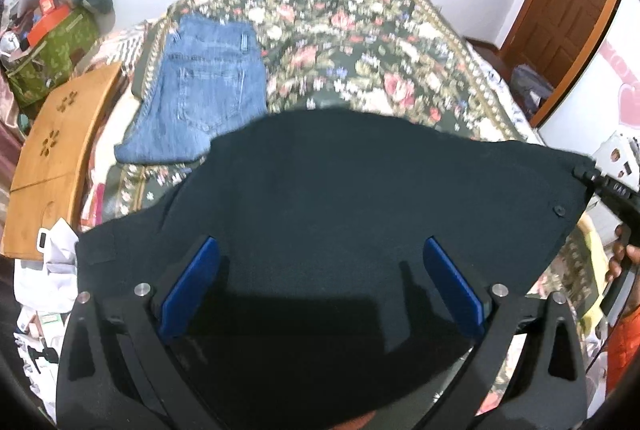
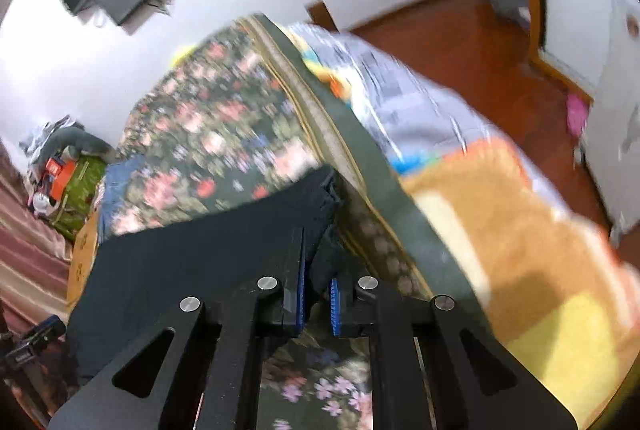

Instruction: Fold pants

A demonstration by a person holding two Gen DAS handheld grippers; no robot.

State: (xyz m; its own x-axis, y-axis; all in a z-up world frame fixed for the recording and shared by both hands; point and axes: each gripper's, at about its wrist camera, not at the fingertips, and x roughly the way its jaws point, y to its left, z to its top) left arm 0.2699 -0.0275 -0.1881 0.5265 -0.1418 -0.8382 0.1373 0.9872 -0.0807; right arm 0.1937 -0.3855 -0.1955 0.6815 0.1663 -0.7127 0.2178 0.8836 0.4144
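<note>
The dark pants [image 1: 360, 198] lie at the near edge of the bed [image 1: 360, 42], on its floral cover, partly lifted off it. In the left wrist view the cloth fills the lower half of the frame, with its long edge running from 9 o'clock to 3 o'clock across the picture.

Left tongs [image 1: 320, 282]: the blue pads [image 1: 192, 286] stand wide apart. The pants lie under and between them; neither pad presses on the cloth. No grip on this side.

Right tongs [image 2: 316, 294]: the jaws are drawn narrow and pinch a bunched corner of the pants. In the left wrist view this same tool appears at 3 o'clock, at the far right corner of the cloth beside a small button [image 1: 559, 210], with a hand [image 1: 620, 258] on its handle.

Governing relation: the held corner is at the right end of the long axis; the free corner is at the left end, near 8 o'clock from the left tongs. The left tongs are the nearer to that free end. Judgement: the next move calls for the left tongs to close on that corner, so that the pants can be lifted along the axis and folded evenly.

Folded blue jeans [image 1: 204, 90] lie at 11 o'clock on the bed, clear of the dark pants.
</note>
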